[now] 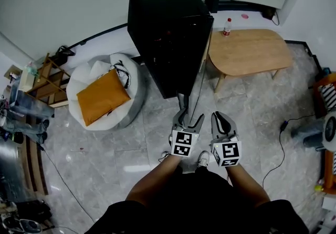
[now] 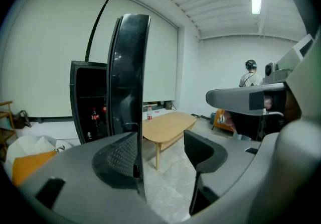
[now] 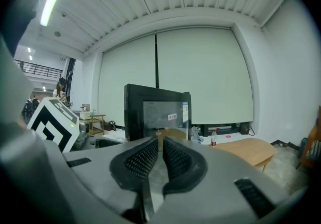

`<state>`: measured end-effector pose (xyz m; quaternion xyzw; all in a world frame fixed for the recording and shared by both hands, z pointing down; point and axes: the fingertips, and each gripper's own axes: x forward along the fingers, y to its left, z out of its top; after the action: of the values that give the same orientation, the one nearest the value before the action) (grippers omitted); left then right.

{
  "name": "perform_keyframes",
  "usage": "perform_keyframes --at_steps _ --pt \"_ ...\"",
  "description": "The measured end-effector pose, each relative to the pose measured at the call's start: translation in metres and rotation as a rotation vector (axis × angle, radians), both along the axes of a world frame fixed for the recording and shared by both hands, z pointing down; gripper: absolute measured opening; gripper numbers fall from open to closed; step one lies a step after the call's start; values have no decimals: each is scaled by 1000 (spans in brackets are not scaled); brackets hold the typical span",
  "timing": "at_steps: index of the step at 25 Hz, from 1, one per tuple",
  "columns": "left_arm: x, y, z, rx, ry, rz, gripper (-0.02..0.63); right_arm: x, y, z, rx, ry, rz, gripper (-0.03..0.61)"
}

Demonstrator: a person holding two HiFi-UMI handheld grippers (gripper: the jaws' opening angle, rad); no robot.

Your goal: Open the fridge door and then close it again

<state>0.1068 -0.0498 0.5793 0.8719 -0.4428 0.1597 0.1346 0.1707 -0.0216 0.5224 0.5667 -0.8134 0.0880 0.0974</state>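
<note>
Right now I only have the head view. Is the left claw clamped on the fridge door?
Observer: No. In the left gripper view the left claw stands open. The edge of the fridge door sits between its jaws, close by one pad and well clear of the other.
Operator: Door open or shut?
Observer: Open. The same view looks past the door into the fridge cabinet, where red-labelled bottles stand inside.
Operator: Right claw?
Observer: In the right gripper view the right claw is shut, pads together, with nothing between them.
</note>
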Motion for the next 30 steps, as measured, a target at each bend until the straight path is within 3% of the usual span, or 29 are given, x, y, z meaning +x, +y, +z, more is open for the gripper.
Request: perform_keyframes --at_steps 8,18,30 --pt "30 9 -1 4 10 -38 316 26 4 0 12 5 -4 20" --pt "75 26 -2 -5 -4 -2 342 64 17 2 23 12 0 20" --pt "56 54 -15 52 -9 -22 337 62 25 4 27 -7 -23 20"
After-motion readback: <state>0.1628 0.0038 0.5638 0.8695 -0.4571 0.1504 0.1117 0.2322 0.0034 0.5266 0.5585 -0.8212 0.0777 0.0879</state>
